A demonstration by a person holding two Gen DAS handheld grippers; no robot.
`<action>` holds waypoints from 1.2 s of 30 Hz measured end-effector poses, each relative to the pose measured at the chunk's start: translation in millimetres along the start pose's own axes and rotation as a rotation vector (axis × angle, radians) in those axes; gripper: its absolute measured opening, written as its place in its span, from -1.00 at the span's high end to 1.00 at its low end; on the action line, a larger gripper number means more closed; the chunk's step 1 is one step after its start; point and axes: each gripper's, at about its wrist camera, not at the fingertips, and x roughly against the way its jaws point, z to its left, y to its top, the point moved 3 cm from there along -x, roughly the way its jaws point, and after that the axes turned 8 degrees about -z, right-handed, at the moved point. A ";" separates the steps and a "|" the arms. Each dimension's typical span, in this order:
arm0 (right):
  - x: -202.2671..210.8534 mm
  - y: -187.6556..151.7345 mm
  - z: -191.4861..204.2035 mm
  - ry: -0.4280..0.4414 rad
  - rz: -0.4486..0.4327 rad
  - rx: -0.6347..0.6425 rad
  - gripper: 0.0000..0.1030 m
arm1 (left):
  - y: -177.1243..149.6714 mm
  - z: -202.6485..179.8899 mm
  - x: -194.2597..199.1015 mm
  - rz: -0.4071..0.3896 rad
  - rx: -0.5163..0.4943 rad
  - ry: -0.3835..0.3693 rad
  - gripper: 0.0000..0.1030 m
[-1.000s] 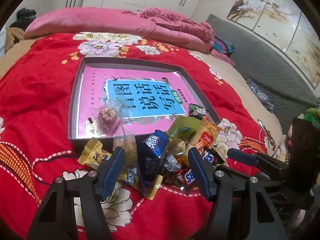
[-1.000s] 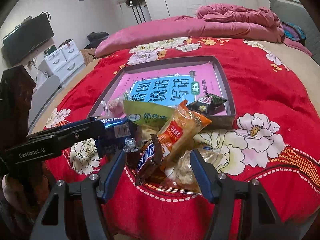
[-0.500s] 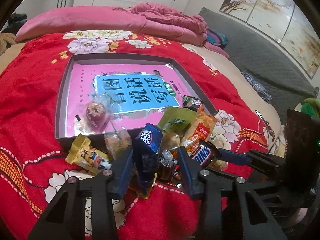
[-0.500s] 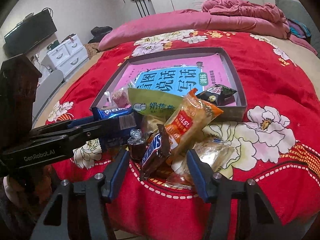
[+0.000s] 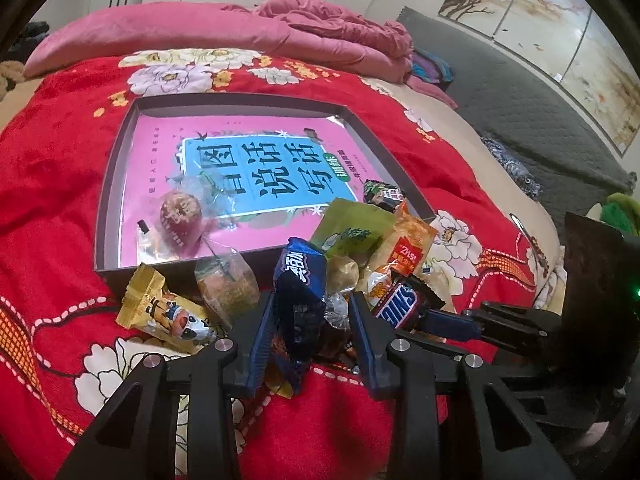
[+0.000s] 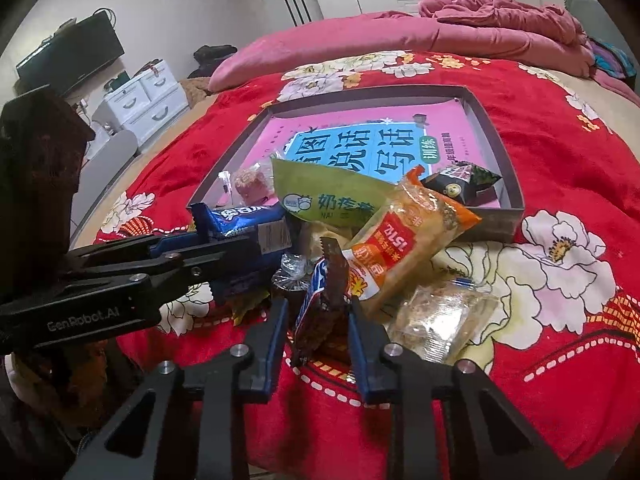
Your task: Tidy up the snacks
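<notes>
Red plush bedspread with big cream flowers covers the bed, and on it lies a shallow grey cardboard box lid with a pink and blue book cover as its floor. Inside the lid, near its front left corner, sits a round reddish sweet in clear wrap; a small dark triangular packet rests in the front right corner.

Against the lid's front edge the other snacks are heaped on the bedspread: a gold cartoon-printed packet at the left end, a clear bag of brown crumbly biscuit beside it, a pale green pouch leaning over the lid's rim, an orange and clear bag with a red label, and a clear crinkled bag of pale flakes at the right end.

The left gripper has its blue-padded jaws narrowed and closing on a dark blue biscuit packet, which stands upright between them with the pads against its sides. The right gripper is likewise closing on a brown Snickers bar, tilted on end between its pads and touching them. Both grippers meet at the middle of the heap, just in front of the lid's front edge
</notes>
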 end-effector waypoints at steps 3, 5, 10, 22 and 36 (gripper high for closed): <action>-4.4 0.1 1.6 0.007 0.004 0.006 0.45 | -0.4 -0.4 -2.8 0.003 0.000 0.000 0.26; -7.6 0.2 2.4 0.010 0.007 0.008 0.48 | -0.5 -0.7 -4.4 0.005 0.001 -0.001 0.26; -15.4 -0.6 0.1 0.019 0.018 -0.005 0.56 | -0.4 0.6 -6.4 0.010 0.009 -0.005 0.26; -8.9 -3.1 -8.7 0.040 0.010 -0.045 0.65 | 2.6 0.8 -13.8 0.017 0.013 -0.008 0.26; 1.2 -2.6 -17.2 0.033 -0.009 -0.074 0.65 | 4.2 1.7 -26.8 0.041 0.029 -0.004 0.46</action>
